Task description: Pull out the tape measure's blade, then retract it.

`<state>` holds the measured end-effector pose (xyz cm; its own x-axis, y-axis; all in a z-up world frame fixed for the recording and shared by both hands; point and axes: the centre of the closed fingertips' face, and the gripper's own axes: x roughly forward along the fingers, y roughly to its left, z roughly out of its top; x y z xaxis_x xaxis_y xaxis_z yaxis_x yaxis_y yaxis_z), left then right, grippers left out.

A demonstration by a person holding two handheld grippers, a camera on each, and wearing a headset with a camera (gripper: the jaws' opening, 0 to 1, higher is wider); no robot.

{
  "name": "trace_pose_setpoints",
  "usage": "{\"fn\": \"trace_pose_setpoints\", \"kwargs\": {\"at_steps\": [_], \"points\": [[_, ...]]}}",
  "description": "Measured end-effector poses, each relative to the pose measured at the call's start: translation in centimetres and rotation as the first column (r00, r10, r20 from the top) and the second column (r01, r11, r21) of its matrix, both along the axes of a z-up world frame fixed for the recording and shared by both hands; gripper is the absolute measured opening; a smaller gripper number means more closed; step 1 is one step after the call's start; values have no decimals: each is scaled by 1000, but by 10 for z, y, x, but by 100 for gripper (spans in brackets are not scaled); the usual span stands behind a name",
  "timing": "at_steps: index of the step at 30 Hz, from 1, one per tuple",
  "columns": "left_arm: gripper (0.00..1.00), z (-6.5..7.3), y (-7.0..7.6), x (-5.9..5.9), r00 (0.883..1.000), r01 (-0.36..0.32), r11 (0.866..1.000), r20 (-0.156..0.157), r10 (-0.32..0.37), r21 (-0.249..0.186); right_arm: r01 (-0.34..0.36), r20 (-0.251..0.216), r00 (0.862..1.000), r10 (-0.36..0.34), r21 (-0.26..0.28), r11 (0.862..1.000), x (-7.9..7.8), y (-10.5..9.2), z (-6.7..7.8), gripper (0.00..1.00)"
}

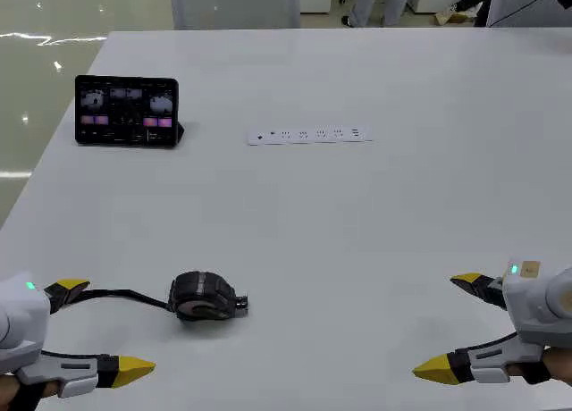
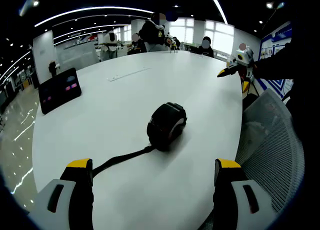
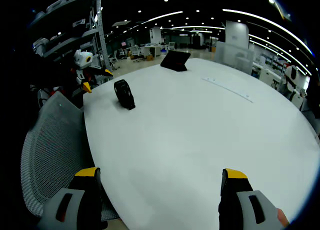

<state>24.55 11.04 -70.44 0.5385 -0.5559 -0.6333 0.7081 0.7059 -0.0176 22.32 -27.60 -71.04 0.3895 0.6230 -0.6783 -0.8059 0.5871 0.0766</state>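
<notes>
In the head view, the left gripper [image 1: 112, 326] sits low at 8 o'clock and the right gripper [image 1: 442, 324] at 4 o'clock. Both point inward, jaws spread wide, holding nothing. The round black tape measure [image 1: 206, 296] lies on the white table [image 1: 357, 214] at 7 o'clock, near the left gripper. The left gripper view puts it dead ahead, with people [image 2: 155, 32] at 12 o'clock. The right gripper view adds a grey mesh chair [image 3: 50, 155] at 8 o'clock.
</notes>
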Motion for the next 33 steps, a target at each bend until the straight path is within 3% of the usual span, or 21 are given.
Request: {"fn": "trace_pose_setpoints", "kwargs": {"at_steps": [5,14,16,19,22,26,30,33], "points": [[99,-4,0,-3,1000,23,1000,-13,-23,12,0,0,1000,0,-4,1000,0,-1,-1,99],[99,-1,2,2,1000,25,1000,-1,-25,9,-20,-4,1000,20,-16,1000,-6,1,-6,99],[99,0,0,3,999,38,999,6,-38,14,-17,-2,1000,17,-17,1000,-3,0,-7,99],[99,-1,0,5,998,58,998,9,-58,19,-9,50,999,9,9,1000,6,0,-2,100],[99,-4,-1,7,997,75,997,-4,-74,28,5,22,1000,-5,-2,1000,9,-3,-4,99],[99,-4,-5,11,995,97,995,-6,-97,36,-17,37,999,18,-29,999,12,-4,-8,99],[99,-4,-13,16,987,162,985,-2,-162,57,-42,47,998,44,-28,999,17,-1,-13,99],[99,-8,-20,16,978,209,975,-31,-207,78,-65,34,997,66,-32,997,20,5,-17,99]]}}
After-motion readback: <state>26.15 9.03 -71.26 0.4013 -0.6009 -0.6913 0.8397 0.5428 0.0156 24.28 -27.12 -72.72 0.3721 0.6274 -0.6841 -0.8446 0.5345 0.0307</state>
